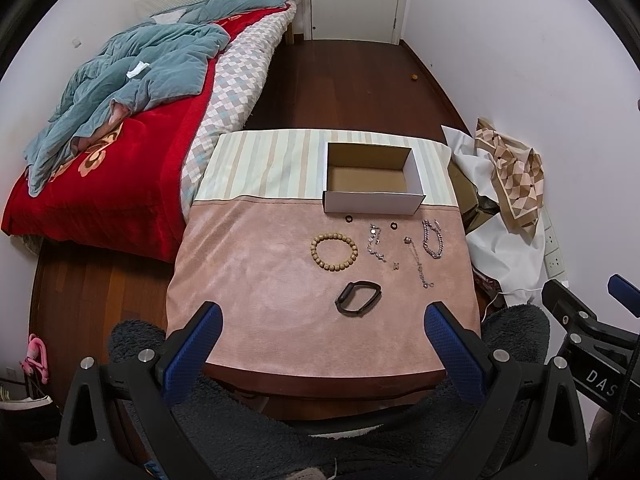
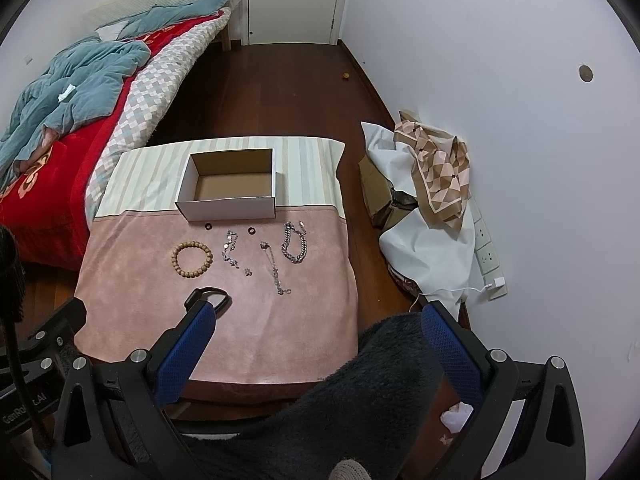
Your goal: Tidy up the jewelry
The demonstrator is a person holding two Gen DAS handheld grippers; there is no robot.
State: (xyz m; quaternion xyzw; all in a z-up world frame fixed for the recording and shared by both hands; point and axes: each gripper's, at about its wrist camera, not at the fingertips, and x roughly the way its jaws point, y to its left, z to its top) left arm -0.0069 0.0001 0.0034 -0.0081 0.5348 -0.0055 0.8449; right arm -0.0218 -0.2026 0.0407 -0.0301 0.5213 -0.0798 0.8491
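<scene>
Nothing is in the box (image 1: 374, 200) yet, so the job in hand looks like the first pick. Both tools hang back at the near edge of the table (image 1: 280, 344), well apart from the jewelry. The left gripper (image 1: 322, 354) has its blue fingers spread wide and holds nothing; the right gripper (image 2: 320, 354) is just as wide and just as empty.

The jewelry lies in a loose row on the pink cloth, just in front of the box. From left to right there is a wooden bead bracelet (image 1: 333, 251), a thin silver chain (image 1: 375, 245), a second thin chain (image 1: 418, 262) and a heavy silver link bracelet (image 1: 433, 239). Two small dark rings (image 1: 348, 219) sit close to the box wall, and a black wristband (image 1: 358, 297) lies nearest the grippers. A tiny piece between the two thin chains may be an earring, though it is too small to tell.

The wristband seems the sensible first target, being closest. It lies flat as a loop, long axis running left to right with a slight tilt, its thicker body at the left end. A good grip would come straight down with the fingers closing across one side of the band, not over the whole loop. The thin chains run mostly from near to far, so fingers should close across them from the sides and pinch low against the cloth. The box opens upward, its long side running left to right, so a release from above its middle should do.
</scene>
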